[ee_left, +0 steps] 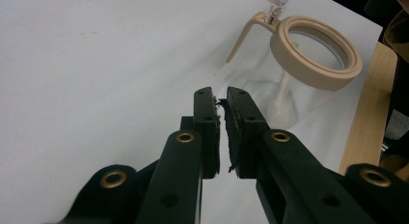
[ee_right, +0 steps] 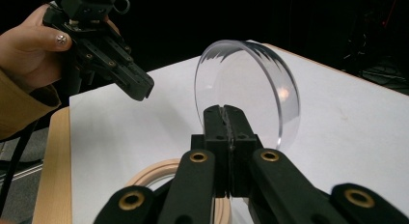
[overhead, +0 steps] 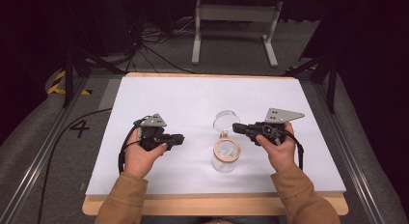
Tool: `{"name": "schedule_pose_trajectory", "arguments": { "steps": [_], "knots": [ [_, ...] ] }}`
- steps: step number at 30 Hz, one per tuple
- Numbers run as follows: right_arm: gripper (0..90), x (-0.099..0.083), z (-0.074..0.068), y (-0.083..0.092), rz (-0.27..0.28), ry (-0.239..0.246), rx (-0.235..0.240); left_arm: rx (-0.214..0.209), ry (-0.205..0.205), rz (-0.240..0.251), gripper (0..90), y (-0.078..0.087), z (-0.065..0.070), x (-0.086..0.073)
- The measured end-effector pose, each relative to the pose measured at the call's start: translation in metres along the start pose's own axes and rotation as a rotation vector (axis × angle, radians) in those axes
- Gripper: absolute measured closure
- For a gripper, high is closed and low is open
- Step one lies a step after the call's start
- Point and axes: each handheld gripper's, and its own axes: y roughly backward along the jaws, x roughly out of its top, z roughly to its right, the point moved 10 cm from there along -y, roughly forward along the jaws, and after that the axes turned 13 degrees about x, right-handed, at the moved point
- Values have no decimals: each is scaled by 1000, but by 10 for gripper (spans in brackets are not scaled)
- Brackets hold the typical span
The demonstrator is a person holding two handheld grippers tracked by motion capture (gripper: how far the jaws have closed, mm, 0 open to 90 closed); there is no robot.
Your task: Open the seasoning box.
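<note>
A clear glass jar [overhead: 224,159] with a tan ring collar stands mid-tabletop [overhead: 193,98], its round clear lid [ee_right: 248,91] pinched upright above it by the right tongs [ee_right: 226,115], while the left tongs [ee_left: 219,101], nearly closed and empty, hover beside it

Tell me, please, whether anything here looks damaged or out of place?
The left hand-held gripper has frayed, ragged pad lining between its nearly closed jaws. Otherwise the right hand-held gripper simply holds the clear lid open above the jar.

A white sheet [overhead: 193,103] covers the wooden table [overhead: 212,204]; a clear glass jar [overhead: 225,159] with a beige rim stands right of the sheet's centre.
</note>
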Motion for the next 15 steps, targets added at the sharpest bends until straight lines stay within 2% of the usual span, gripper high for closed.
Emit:
{"name": "schedule_pose_trajectory", "arguments": {
  "steps": [2, 6, 12, 15],
  "knots": [
    [900, 0, -1, 0, -5, 4, 0, -9, 13, -4, 821, 1, 1, 0],
    [894, -2, 0, 4, -25, 10, -10, -6, -8, -11, 814, 2, 1, 1],
    [784, -4, 3, 17, -73, 18, -40, 5, -41, -34, 789, 5, 0, 0],
    [726, -4, 6, 30, -113, 21, -72, 13, -38, -36, 771, 9, -5, -1]
  ]
}}
